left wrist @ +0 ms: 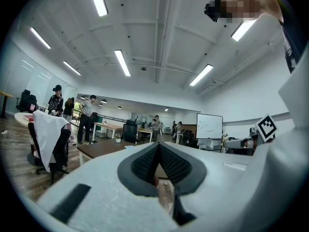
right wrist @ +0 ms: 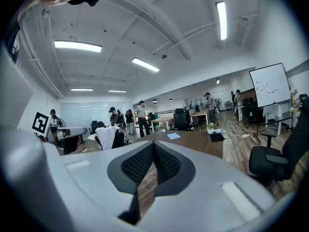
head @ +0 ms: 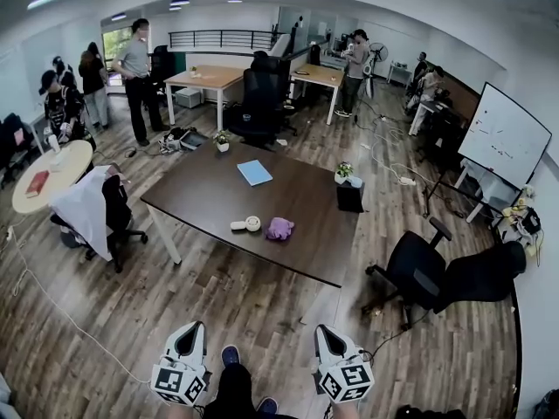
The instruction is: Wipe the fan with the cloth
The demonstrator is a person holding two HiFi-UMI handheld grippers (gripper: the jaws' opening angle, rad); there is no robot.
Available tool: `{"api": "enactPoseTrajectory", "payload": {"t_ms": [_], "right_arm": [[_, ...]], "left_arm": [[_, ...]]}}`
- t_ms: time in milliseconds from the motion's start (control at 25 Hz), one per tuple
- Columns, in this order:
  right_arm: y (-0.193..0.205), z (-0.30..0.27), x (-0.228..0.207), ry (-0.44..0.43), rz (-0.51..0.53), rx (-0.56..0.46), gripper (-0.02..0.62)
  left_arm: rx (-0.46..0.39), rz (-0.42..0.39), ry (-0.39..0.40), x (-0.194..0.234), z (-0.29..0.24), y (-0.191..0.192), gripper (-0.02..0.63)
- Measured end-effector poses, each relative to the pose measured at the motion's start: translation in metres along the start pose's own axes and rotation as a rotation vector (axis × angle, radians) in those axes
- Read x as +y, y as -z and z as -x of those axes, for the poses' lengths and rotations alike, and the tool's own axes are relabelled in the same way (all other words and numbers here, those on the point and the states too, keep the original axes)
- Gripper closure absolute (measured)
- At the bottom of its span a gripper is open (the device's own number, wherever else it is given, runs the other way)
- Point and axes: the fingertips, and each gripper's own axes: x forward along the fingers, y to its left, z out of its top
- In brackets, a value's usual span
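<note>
Near the front edge of the table (head: 201, 201), about midway along, lies the purple cloth (head: 279, 228). A small white fan (head: 247, 224) sits just beside it, toward the left corner. The left gripper (head: 189, 330) & right gripper (head: 325, 332) are well apart from the table, with jaws closed tight & nothing betw. them. Step is prob. the approach. Next: walk up, open a gripper, take the cloth.

Crumpled purple cloth (head: 279, 228) beside white fan (head: 247, 224)
</note>
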Motion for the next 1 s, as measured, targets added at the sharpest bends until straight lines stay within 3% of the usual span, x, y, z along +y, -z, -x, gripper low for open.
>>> {"api": "enactPoseTrajectory", "payload": {"t_ms": [1000], "right_arm": [[-0.017, -0.169, -0.064, 0.001, 0.012, 0.027, 0.584]], "left_arm": [[0.023, 0.012, 0.025, 0.079, -0.165, 0.015, 0.606]]}}
